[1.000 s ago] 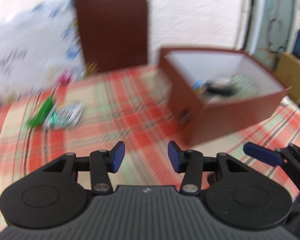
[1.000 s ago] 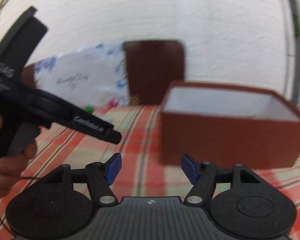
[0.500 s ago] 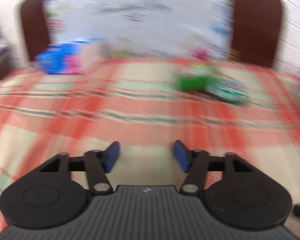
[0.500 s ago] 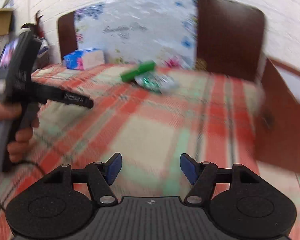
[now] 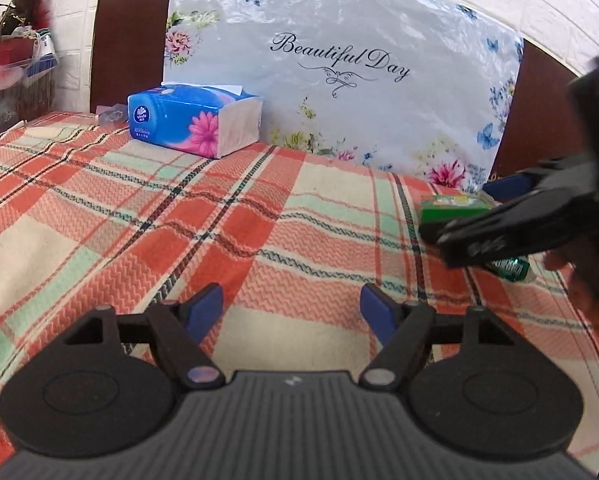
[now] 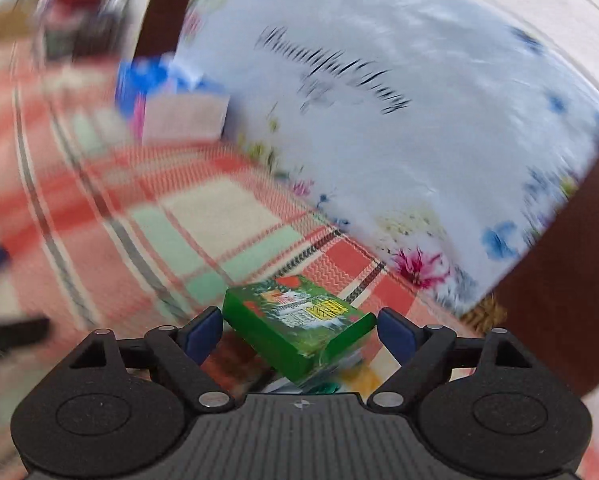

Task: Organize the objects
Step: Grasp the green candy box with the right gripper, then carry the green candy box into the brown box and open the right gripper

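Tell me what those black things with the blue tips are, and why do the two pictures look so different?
They are grabbers, one held in each of a person's hands, a bit like big tongs. Each has a small camera looking along its two blue fingers, so each picture is what one grabber sees.

The sharp picture is from the left gripper. It is open with nothing between its fingers. Ahead, on the checked cloth, sits a blue tissue pack in front of a flowered pillow. On the right of that picture you see the other grabber from the side.

The blurry picture is from the right gripper. Its jaws are opening around a green box, which lies between the fingers, but they do not squeeze it yet. Something shiny green peeks out beneath the box.
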Available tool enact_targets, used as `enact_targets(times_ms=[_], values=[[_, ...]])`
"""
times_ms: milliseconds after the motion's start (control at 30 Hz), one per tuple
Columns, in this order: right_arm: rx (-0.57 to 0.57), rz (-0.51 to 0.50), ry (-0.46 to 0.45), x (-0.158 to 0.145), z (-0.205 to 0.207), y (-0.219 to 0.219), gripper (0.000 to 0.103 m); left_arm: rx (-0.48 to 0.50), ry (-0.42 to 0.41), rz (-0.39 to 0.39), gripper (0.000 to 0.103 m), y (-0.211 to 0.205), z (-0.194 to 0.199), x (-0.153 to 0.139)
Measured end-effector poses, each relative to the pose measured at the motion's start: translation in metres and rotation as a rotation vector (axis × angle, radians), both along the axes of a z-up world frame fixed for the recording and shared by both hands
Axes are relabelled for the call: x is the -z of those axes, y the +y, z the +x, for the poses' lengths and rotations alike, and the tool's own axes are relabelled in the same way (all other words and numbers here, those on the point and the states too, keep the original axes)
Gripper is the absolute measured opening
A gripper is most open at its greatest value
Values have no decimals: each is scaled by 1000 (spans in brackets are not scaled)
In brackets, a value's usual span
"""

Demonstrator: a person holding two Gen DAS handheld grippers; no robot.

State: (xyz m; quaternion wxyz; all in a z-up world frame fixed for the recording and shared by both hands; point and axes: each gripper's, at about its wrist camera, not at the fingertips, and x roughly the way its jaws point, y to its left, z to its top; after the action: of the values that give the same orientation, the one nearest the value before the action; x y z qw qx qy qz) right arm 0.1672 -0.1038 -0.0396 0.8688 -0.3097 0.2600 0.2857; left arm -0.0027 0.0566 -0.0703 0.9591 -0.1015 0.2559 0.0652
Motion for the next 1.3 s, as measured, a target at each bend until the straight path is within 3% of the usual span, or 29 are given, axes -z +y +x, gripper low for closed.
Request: enact_targets(times_ms=[67,133,167,300,400,433,467,533,600,700,767,933,1033,1167,1300], values=[[-31,-6,75,0,7,0,25,1,-5,-6,76,0,0,0],[-39,5,117,-3,3,-1,2,0,-10,-21,76,3,1,0],[-46,4,120,-2,-3,-1,1,0,-12,-27,76,3,1,0],[-86,25,110,2,-39,-2,1,0,-27,-59,76,8,-2,0],[-78,87,149,-2,-60,-11,1,-18,-56,-147,76,23,-7,-1],[-61,112,157,-5,-63,-15,9,-28,-61,-186,76,30,-8,0],[-46,154,174,-9,-61,-20,29,-41,-63,-223,76,36,-9,1],[6,262,173,-22,-55,-30,49,-47,-66,-258,76,40,-8,1],[71,319,135,-30,-44,-32,50,-44,-62,-224,76,35,-7,0],[72,273,79,-31,-26,-18,59,-39,-56,-191,76,30,-5,0],[93,266,142,-27,-7,-6,84,-39,-58,-194,76,31,-5,0],[212,348,279,-13,26,18,86,-38,-65,-205,76,33,-3,1],[268,294,253,0,24,26,61,-34,-68,-206,77,32,-1,1],[163,265,235,-4,-13,18,59,-33,-74,-216,77,34,-1,2],[87,240,203,3,-88,-22,59,-29,-80,-231,77,36,-1,2]])
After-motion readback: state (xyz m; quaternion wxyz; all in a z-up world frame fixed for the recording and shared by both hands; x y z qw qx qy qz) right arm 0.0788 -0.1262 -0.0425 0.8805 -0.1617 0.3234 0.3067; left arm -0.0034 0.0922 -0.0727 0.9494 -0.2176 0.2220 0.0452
